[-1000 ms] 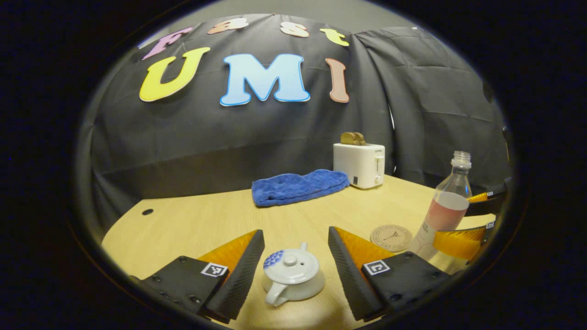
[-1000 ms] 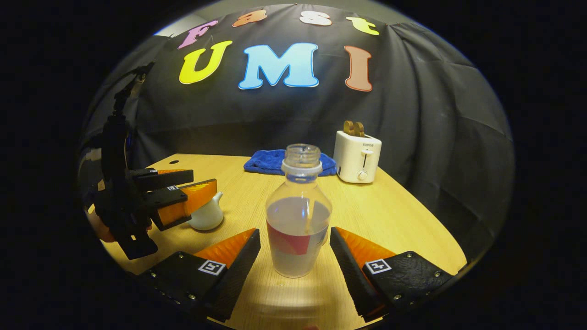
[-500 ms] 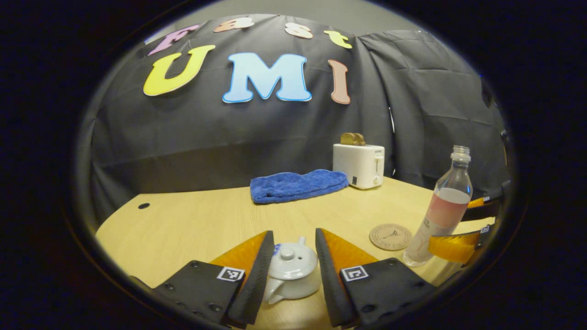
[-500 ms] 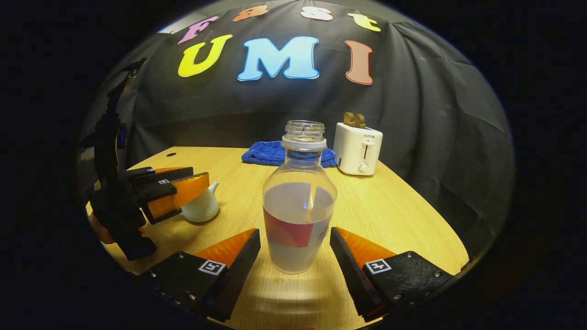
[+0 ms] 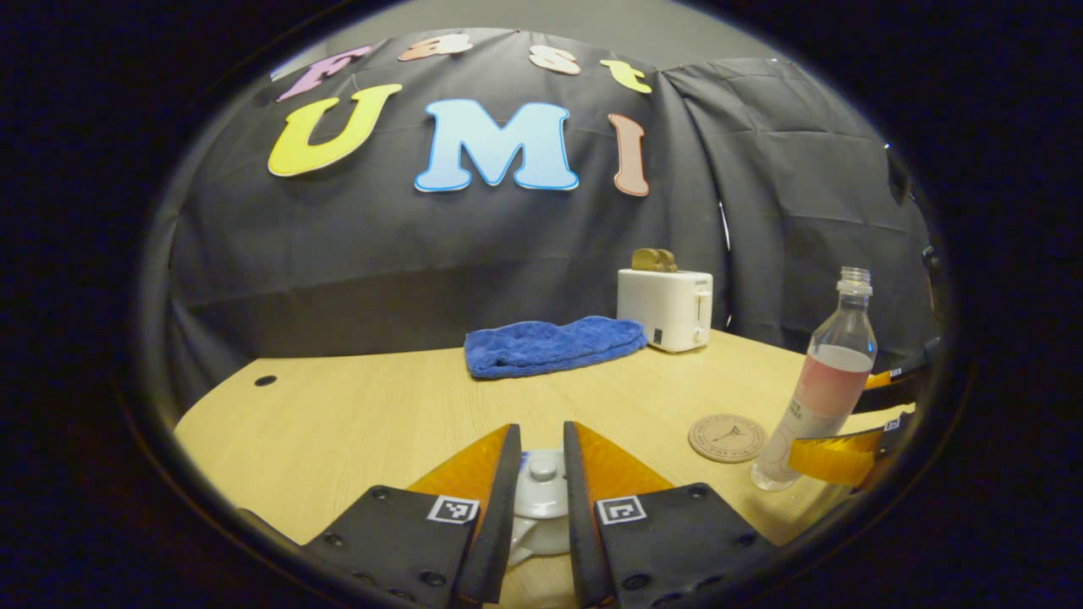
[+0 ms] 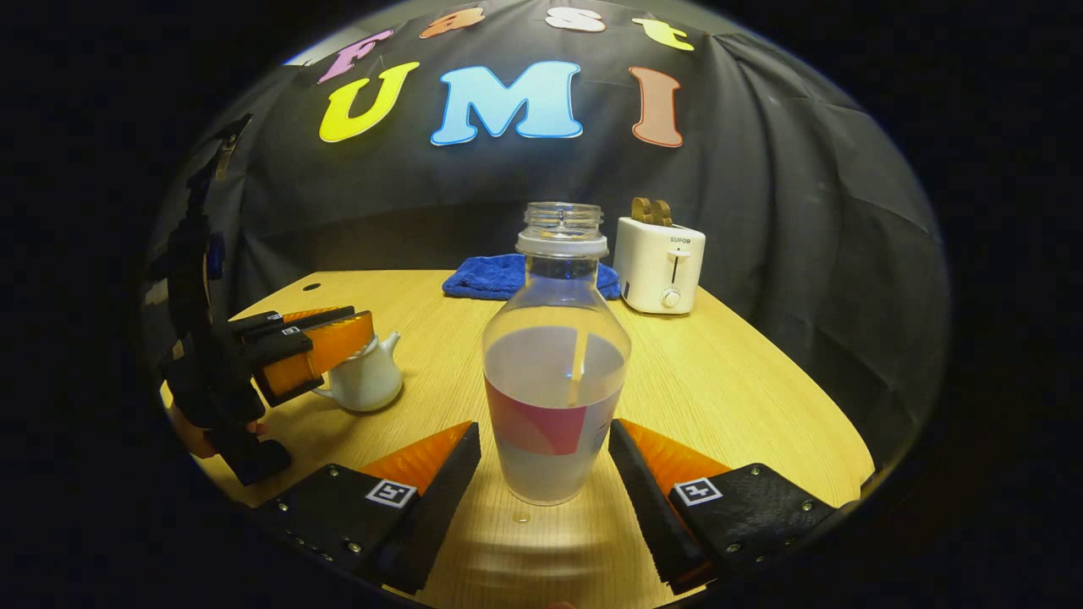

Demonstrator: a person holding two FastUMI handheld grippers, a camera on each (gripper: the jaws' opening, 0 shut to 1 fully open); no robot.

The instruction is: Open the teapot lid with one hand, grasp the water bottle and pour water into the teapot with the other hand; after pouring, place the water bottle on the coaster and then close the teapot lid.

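The left gripper (image 5: 542, 474) hides most of the teapot (image 5: 540, 507): in the left gripper view its fingers stand close on either side of the lid knob (image 5: 542, 465), nearly together, and whether both press on the knob cannot be told. The pot's body and handle are cut off behind the fingers. In the right gripper view the same gripper (image 6: 317, 342) sits over the top of the teapot (image 6: 364, 381), covering the lid, with the spout poking out; a bit of the hand (image 6: 190, 436) holding it shows below, in shadow.

The right gripper (image 6: 544, 461) is wide open, with the one water bottle (image 6: 554, 372) standing upright between its fingers, a gap on each side. The bottle has no cap and is partly filled. In the left gripper view the bottle (image 5: 825, 381) stands near the right edge of the worktop (image 5: 355, 414), its base partly hidden by a finger of the right gripper (image 5: 846, 457).

One round coaster (image 5: 727, 437) lies just beside the bottle, bare. Along the far edge are one folded blue towel (image 5: 554, 345) and one white toaster (image 5: 665, 309) with toast (image 5: 653, 259) in it. The label on the bottle is too blurred to make out.
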